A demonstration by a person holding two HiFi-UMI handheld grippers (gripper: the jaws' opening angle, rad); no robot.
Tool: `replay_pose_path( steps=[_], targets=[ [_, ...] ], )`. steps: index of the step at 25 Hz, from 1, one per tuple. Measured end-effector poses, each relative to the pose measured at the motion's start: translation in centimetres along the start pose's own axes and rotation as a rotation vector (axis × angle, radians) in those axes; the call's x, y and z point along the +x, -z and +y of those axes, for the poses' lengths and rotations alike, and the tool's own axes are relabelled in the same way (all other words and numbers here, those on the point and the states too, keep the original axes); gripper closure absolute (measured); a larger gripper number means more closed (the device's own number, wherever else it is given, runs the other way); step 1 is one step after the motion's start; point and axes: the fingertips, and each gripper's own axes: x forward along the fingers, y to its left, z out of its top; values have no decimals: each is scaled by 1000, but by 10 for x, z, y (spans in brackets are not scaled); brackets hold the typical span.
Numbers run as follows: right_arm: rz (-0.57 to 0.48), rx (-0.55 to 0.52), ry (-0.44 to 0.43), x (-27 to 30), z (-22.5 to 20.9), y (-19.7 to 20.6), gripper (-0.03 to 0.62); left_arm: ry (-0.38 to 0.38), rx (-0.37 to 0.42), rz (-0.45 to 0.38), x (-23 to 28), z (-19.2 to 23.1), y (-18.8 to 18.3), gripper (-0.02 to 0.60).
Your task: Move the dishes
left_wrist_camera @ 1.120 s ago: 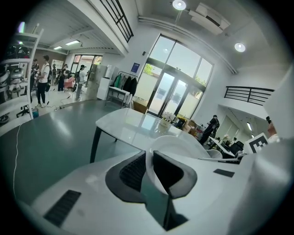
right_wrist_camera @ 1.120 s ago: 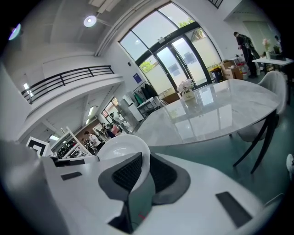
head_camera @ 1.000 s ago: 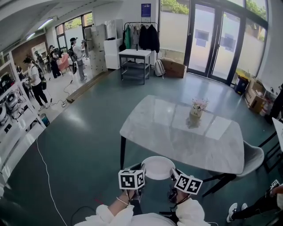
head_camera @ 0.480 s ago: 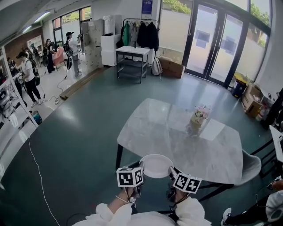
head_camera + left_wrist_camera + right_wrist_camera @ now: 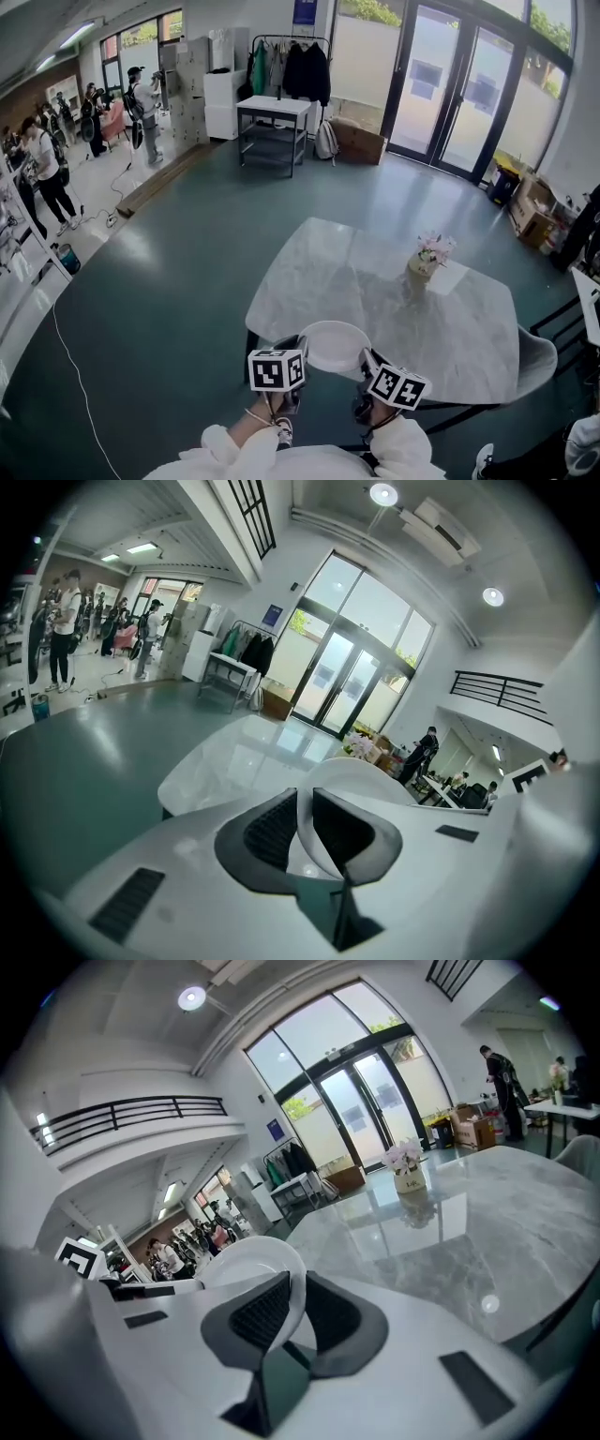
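A white plate (image 5: 335, 345) is held level between both grippers, just over the near edge of the marble table (image 5: 328, 272). My left gripper (image 5: 296, 359) is shut on the plate's left rim, and in the left gripper view the plate (image 5: 361, 775) runs between the dark pads of the left gripper (image 5: 304, 819). My right gripper (image 5: 362, 366) is shut on the right rim; in the right gripper view the plate (image 5: 248, 1260) passes between the pads of the right gripper (image 5: 298, 1309).
A small vase of flowers (image 5: 424, 262) stands on the table's far right part. A grey chair (image 5: 536, 349) sits at the table's right end. Farther off are a metal cart (image 5: 272, 127), a coat rack (image 5: 295, 70), boxes (image 5: 361, 142) and several people (image 5: 45, 164) at the left.
The view has moved closer to the table and the plate, still held by both grippers, now sits over the table's near edge. Both grips are unchanged.
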Motion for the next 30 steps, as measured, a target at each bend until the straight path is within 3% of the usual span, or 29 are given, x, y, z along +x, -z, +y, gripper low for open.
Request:
replay_pose_path(
  steps=[10,16,24,30],
  targets=[
    [-9,68,38,49,-11,-13,490,36,37,60,53,23,-27,534],
    [46,91,78,62,-35,-13,490,35,1,130,81,23,-13,534],
    [80,134,91,69,-51,-11,490,19,13,173,99,19,-11,534],
    [108,160,105,81,-65,9,490,20,1,218,113,30,9,534]
  ],
)
